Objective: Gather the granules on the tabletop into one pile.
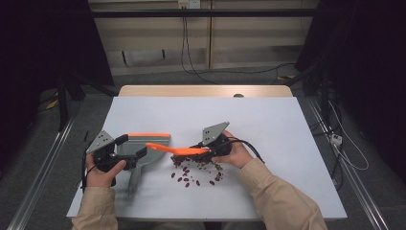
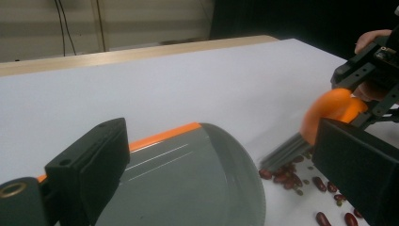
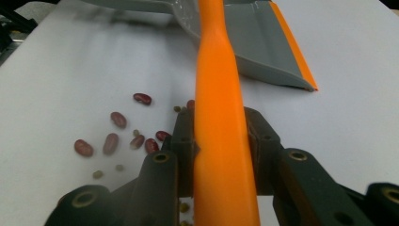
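Black jaws of the right gripper [image 3: 221, 155] squeeze the orange brush [image 3: 219, 117] to sweep beans [image 1: 196, 175], low in the middle, toward the grey dustpan [image 1: 143, 153], which the left gripper [image 1: 127, 148] clamps steady at left.

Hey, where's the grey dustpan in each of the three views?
High view: dustpan left of centre, held by the left gripper.
Left gripper view: bottom centre, between the jaws.
Right gripper view: along the top, beyond the orange brush handle.
Shared landmark: the red beans scattered beside it.
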Action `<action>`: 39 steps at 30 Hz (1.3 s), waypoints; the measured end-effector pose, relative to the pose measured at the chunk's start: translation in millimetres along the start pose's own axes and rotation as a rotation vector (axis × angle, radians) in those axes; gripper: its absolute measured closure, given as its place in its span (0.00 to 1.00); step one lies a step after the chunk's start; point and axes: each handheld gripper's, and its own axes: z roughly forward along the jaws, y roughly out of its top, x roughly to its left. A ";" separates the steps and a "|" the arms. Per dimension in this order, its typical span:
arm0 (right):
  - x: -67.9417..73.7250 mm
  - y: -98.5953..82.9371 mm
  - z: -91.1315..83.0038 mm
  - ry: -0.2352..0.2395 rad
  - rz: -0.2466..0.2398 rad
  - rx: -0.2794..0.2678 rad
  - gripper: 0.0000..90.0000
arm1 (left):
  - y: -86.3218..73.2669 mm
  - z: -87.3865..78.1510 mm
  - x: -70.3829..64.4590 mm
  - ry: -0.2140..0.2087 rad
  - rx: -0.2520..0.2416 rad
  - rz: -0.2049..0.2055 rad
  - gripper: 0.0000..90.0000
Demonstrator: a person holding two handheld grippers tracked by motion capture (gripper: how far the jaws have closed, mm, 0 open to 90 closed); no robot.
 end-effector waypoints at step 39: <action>-29.2 8.3 4.3 -0.054 0.016 -0.071 0.79 | -1.5 0.3 20.0 0.003 -0.011 0.004 0.06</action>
